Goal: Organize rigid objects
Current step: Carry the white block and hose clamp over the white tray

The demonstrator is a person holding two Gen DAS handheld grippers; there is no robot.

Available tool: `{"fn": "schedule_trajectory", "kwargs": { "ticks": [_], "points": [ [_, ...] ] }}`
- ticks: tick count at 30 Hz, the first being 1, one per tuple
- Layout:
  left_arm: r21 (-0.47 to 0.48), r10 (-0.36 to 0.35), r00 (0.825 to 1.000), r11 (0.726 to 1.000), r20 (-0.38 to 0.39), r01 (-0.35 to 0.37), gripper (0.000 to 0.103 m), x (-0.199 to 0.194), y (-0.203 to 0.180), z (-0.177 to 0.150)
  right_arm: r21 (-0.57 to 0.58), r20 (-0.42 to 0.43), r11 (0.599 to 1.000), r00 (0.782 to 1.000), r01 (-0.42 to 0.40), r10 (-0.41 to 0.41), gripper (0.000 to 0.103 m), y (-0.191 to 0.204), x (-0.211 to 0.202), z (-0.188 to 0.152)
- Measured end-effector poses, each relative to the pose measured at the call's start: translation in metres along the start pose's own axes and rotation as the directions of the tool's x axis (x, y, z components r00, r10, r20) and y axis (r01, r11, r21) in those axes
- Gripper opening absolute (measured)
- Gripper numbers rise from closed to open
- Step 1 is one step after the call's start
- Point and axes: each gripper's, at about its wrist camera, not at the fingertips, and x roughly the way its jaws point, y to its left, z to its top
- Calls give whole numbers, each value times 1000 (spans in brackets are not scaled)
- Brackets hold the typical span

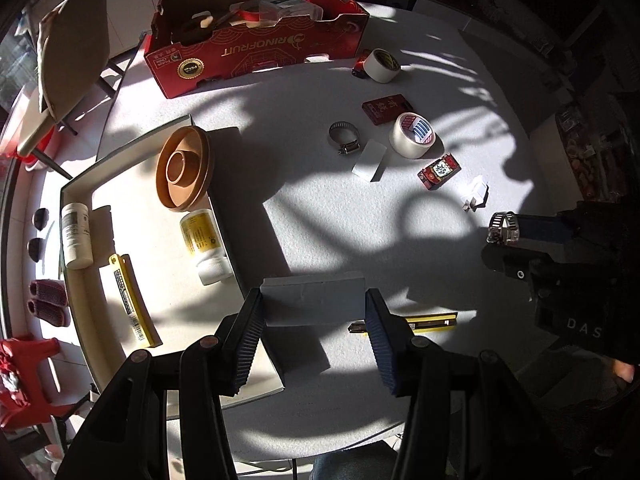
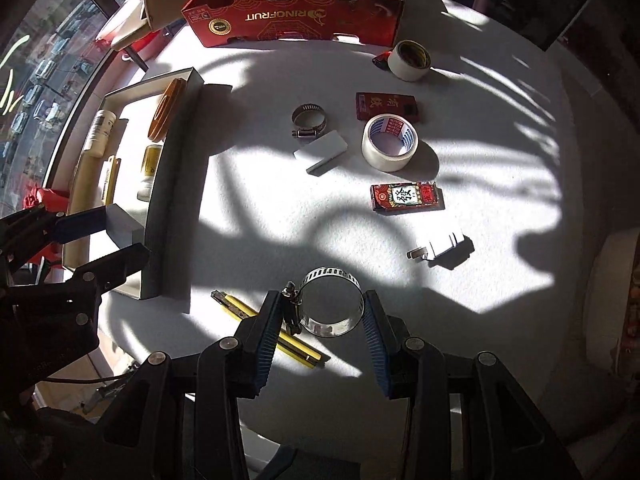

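Note:
My left gripper (image 1: 314,310) is shut on a pale grey rectangular block (image 1: 312,296), held in the air over the near right corner of a white shallow tray (image 1: 76,184). The right wrist view shows the same block (image 2: 120,220) in the left gripper (image 2: 114,236) above the tray's near end (image 2: 172,184). My right gripper (image 2: 322,300) is shut on a metal hose clamp (image 2: 334,273), lifted above the table. In the left wrist view this clamp (image 1: 503,224) and the right gripper (image 1: 502,242) are at the far right.
In the tray lie a brown bowl (image 1: 184,168), two bottles and a yellow pack (image 1: 128,300). A red cardboard box (image 1: 256,48) stands at the back. On the table: a second hose clamp (image 2: 308,120), a white block (image 2: 320,152), two tape rolls, two red packs, a plug (image 2: 438,248), a yellow knife (image 2: 296,344).

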Motion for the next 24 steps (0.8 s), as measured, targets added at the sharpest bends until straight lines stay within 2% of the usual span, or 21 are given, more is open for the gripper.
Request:
{"fn": "schedule_trajectory", "kwargs": {
  "ticks": [14, 24],
  "points": [
    [-106, 13, 998, 994, 63, -6, 54, -15, 41, -18, -98, 8, 994, 999, 46, -46, 42, 36, -8, 11],
    [-156, 38, 996, 987, 78, -25, 54, -21, 70, -28, -147, 14, 988, 999, 51, -50, 42, 63, -6, 21]
  ]
}}
